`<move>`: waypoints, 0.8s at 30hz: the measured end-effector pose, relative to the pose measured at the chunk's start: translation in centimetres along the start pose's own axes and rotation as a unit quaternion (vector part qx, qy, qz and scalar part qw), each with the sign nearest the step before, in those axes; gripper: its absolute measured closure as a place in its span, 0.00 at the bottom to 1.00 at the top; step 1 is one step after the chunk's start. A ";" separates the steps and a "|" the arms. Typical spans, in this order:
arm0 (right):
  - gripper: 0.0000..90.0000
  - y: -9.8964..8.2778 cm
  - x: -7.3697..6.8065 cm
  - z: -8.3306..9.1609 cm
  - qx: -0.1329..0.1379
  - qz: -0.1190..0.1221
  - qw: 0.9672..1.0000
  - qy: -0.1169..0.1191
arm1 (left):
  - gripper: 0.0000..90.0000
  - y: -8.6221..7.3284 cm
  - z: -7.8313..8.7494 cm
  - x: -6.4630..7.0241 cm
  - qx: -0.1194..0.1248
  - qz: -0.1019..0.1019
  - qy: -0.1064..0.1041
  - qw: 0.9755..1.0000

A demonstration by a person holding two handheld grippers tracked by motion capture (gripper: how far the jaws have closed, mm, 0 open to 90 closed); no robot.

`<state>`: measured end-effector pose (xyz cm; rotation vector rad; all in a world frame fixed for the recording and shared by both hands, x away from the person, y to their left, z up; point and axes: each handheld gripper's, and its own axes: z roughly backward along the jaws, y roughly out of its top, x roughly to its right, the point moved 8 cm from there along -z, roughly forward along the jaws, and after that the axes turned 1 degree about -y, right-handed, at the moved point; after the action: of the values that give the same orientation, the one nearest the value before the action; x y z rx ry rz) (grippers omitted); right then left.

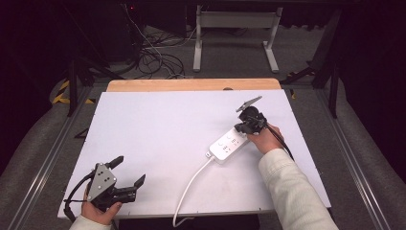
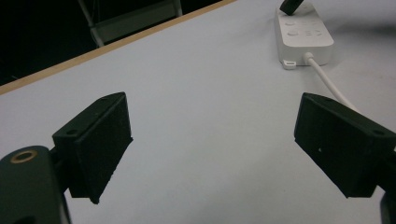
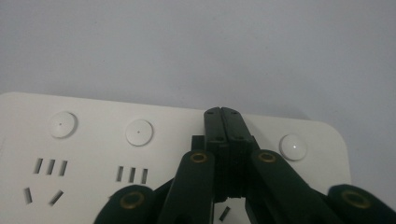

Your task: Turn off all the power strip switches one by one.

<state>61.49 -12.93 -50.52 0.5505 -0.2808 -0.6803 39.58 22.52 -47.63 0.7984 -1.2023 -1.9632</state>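
Observation:
A white power strip lies right of the table's middle, and its white cable runs off the near edge. My right gripper is shut, its tips resting on the far end of the strip. In the right gripper view the closed tips sit on the power strip in the row of round buttons, hiding whatever lies under them. My left gripper stands open over the near left corner, holding nothing. The left gripper view shows the wide gap of the left gripper, with the strip farther off.
The white table top has a wooden strip along its far edge. Beyond it, on the floor, are tangled cables and a white metal frame. Metal rails run along both sides.

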 end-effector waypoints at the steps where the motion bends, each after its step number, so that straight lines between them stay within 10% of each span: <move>1: 1.00 0.0 0.0 0.0 0.000 -0.001 1.000 0.000 | 0.13 0.0 0.0 0.0 -0.001 -0.001 0.000 1.000; 24: 1.00 0.1 -0.3 -0.3 0.017 -0.015 1.000 0.015 | 0.13 0.0 0.2 0.1 0.002 0.002 -0.001 1.000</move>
<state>61.44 -12.52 -50.68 0.5975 -0.2569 -0.6976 39.36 22.57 -47.53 0.7967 -1.2076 -1.9597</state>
